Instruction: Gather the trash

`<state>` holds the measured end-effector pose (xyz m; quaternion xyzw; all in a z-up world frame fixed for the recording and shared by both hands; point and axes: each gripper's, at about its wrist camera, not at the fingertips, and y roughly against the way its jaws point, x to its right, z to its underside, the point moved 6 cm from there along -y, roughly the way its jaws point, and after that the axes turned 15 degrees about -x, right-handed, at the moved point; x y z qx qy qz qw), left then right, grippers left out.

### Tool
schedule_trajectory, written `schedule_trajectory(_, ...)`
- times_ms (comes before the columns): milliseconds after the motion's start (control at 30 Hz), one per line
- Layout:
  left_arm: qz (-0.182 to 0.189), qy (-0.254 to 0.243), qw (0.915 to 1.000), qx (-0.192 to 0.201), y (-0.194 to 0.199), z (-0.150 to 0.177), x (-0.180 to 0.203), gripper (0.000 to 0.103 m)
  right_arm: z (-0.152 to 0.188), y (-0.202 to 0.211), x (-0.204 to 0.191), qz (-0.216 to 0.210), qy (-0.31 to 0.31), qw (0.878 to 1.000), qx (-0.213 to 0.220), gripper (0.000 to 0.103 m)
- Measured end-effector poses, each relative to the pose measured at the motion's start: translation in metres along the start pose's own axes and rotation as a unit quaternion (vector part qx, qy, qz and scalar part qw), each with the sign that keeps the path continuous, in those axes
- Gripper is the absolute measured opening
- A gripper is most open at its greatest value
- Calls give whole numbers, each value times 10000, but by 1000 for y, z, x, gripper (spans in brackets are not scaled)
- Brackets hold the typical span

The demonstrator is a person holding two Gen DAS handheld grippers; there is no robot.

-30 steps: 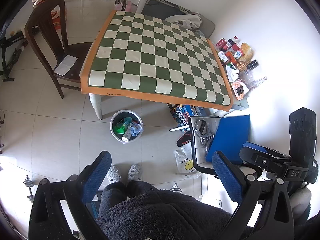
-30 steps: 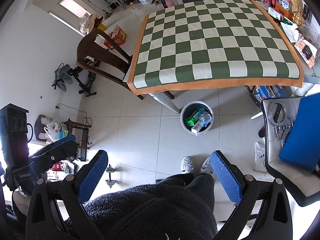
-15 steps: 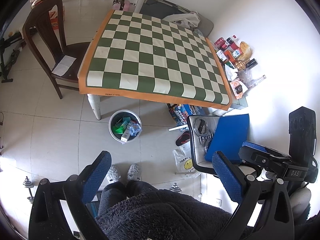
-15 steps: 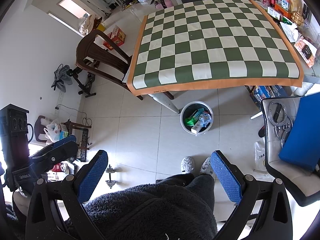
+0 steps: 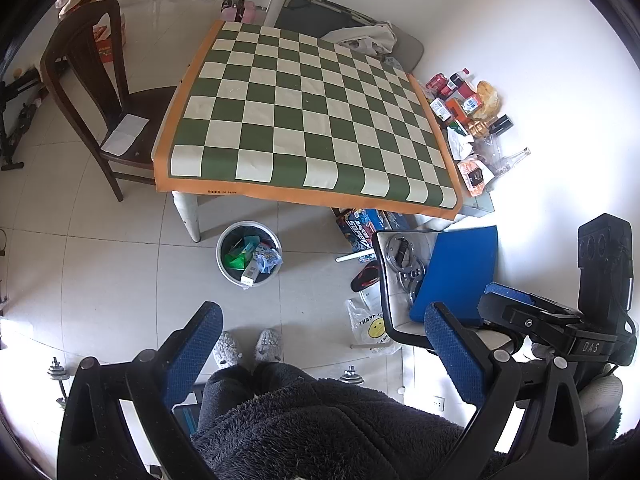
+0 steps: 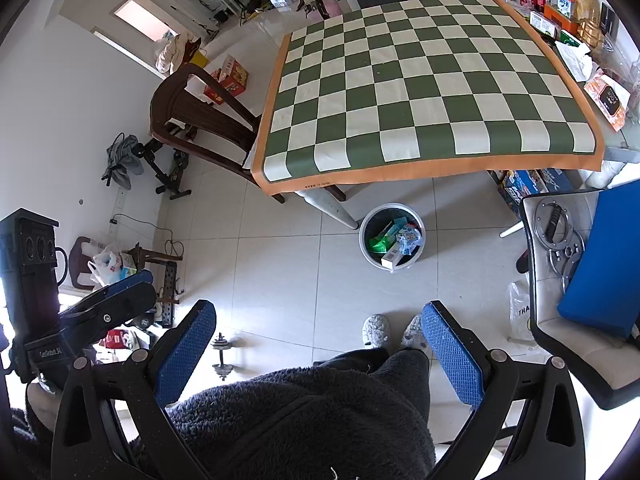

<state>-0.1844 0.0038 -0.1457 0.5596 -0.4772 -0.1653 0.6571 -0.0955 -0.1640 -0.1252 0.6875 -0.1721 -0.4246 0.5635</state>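
Beside the near leg of a table (image 5: 182,204) covered in a green-and-white checkered cloth (image 5: 308,124), a round grey trash bin (image 5: 224,262) stands on the pale tiled floor. The bin holds trash (image 5: 250,256): a green wrapper, a white box and a crumpled blue-and-white packet. Both views look down on the bin from high above, and both tongs hang well apart from it. Nearer the viewer than the bin, the left gripper (image 5: 320,354) has its two blue-padded fingers (image 5: 194,346) spread wide with nothing between them. The right gripper (image 6: 318,354) is likewise wide open and holds nothing, its blue pads (image 6: 450,356) framing the person's dark fleece clothing (image 6: 304,420) and grey slippers (image 6: 376,330), which sit on the floor just short of the bin. To the left of the bin, on the far side of the table leg, a dark wooden chair (image 5: 86,92) stands with a sheet of white paper on its seat. To the right of the bin, a second chair (image 5: 386,312) carries a blue cushion (image 5: 460,268) and some metal rings. Beyond that chair, past the table's right edge, bottles, boxes and packets (image 5: 466,112) crowd a surface against the white wall. A white plastic bag with a smiley face (image 5: 370,324) lies on the floor right of the bin, beside the second chair.
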Motion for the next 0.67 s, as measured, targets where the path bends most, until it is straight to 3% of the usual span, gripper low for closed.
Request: schedule_trajectory(667,-3,-4,10000,-2,0,-1,2,103,-3,-1,-3,-13,-32,10000,11,103)
